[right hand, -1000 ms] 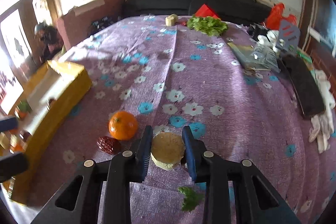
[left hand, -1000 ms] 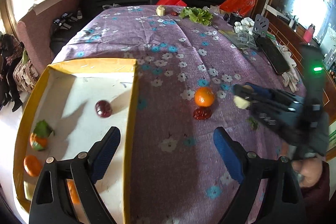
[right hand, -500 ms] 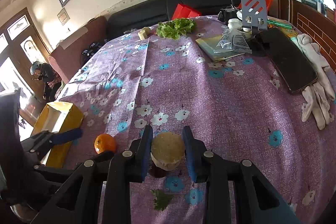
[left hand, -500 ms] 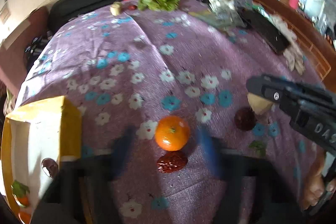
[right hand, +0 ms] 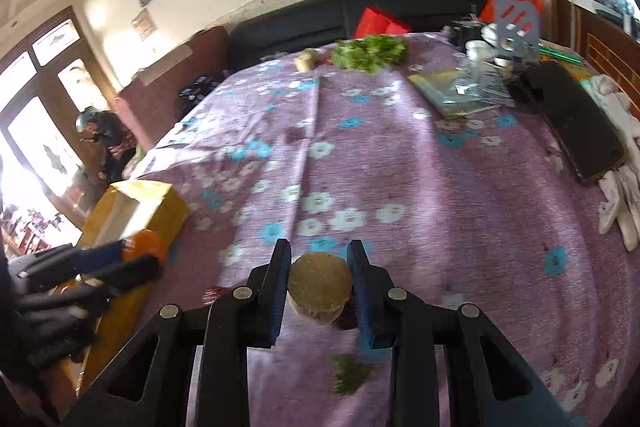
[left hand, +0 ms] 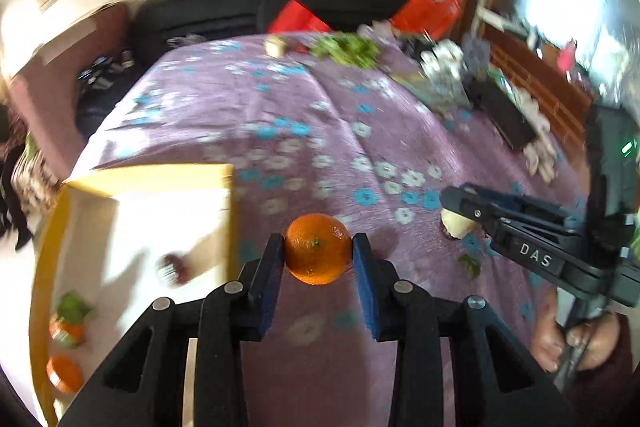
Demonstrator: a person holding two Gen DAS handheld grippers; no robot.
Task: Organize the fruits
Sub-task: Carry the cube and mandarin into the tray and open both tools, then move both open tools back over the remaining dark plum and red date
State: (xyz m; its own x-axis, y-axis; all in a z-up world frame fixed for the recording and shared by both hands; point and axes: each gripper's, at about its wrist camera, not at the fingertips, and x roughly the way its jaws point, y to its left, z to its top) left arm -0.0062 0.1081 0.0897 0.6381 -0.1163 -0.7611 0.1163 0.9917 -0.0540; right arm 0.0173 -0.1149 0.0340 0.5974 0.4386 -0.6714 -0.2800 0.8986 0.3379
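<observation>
My left gripper (left hand: 318,243) is shut on an orange (left hand: 318,255) and holds it above the purple flowered cloth, just right of the yellow box (left hand: 148,173). In the box lie a dark red fruit (left hand: 176,269) and two oranges (left hand: 66,371), one with a green leaf. My right gripper (right hand: 320,259) is shut on a round tan fruit piece (right hand: 320,285), low over a dark red fruit (right hand: 348,321). A red date (right hand: 214,295) lies on the cloth to its left. The right wrist view also shows the left gripper (right hand: 140,251) with its orange beside the yellow box (right hand: 140,203).
Lettuce (right hand: 370,51), a pale chunk (right hand: 306,61), a plastic-wrapped book (right hand: 460,89), a black slab (right hand: 572,123) and white gloves (right hand: 624,167) sit at the far and right sides. A green leaf scrap (right hand: 352,373) lies near me. A person (right hand: 104,135) stands by the door.
My left gripper went from wide open near the box to shut on the orange, then carried it back toward the box. The right gripper kept its grip on the tan piece.
</observation>
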